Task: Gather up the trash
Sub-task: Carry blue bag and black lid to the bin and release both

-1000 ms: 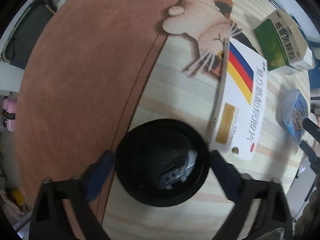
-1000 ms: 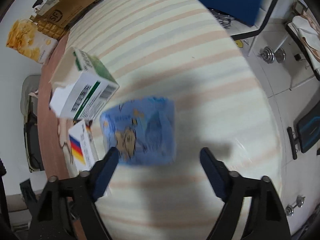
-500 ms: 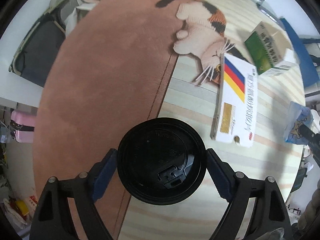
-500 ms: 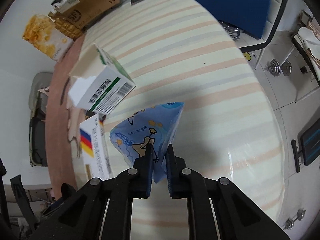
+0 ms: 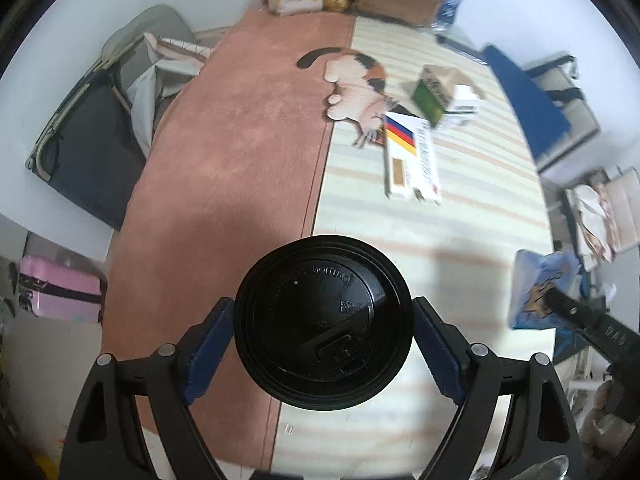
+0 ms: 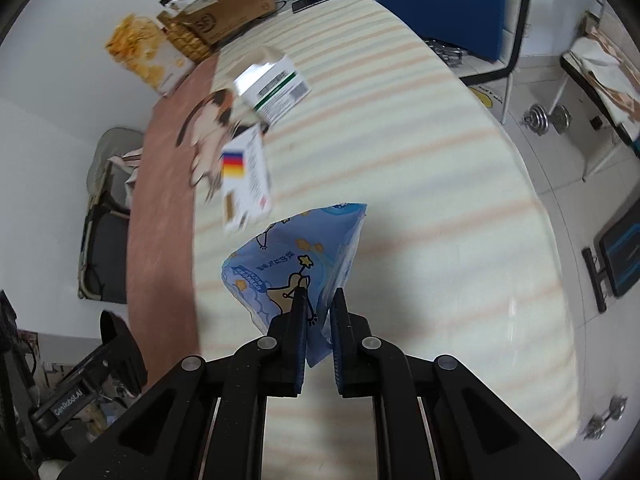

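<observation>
My left gripper (image 5: pixel 323 350) is spread wide, both blue pads pressed against the sides of a black-lidded cup (image 5: pixel 323 322), held above the striped table (image 5: pixel 480 216). My right gripper (image 6: pixel 318 312) is nearly closed, pinching a blue cartoon-printed wrapper (image 6: pixel 294 258) raised clear of the table. Two cartons remain on the table: white carton (image 5: pixel 412 160), green carton (image 5: pixel 440 98).

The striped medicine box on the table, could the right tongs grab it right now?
Probably not: the right tongs are shut on the blue wrapper. The striped medicine box lies uncovered beyond, so the path looks free once they let go.
</observation>
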